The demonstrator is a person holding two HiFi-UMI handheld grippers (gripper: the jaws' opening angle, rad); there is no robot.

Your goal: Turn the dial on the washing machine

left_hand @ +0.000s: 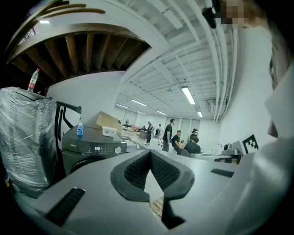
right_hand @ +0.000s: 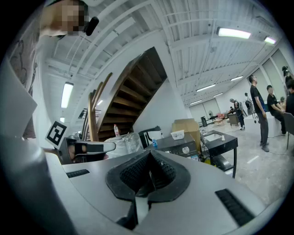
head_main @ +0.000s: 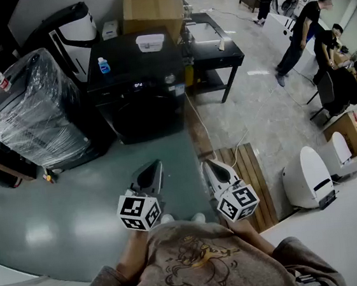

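Note:
The black washing machine [head_main: 141,92] stands on the floor ahead of me, its round silver dial [head_main: 170,79] at the right of the front panel. My left gripper [head_main: 149,174] and right gripper [head_main: 215,170] hover side by side well short of it, both shut with nothing between the jaws. In the left gripper view the machine [left_hand: 94,149] and dial [left_hand: 118,149] lie left of the shut left gripper [left_hand: 150,156]. The right gripper view has the machine [right_hand: 177,146] and dial [right_hand: 185,149] beyond the shut right gripper [right_hand: 149,155].
A blue bottle [head_main: 104,65] and a white box [head_main: 150,42] sit on the machine's top. A plastic-wrapped appliance [head_main: 31,114] stands to its left, a black table [head_main: 215,45] to its right, cardboard boxes [head_main: 150,8] behind. A wooden pallet [head_main: 249,176] lies at right; people [head_main: 301,35] stand far right.

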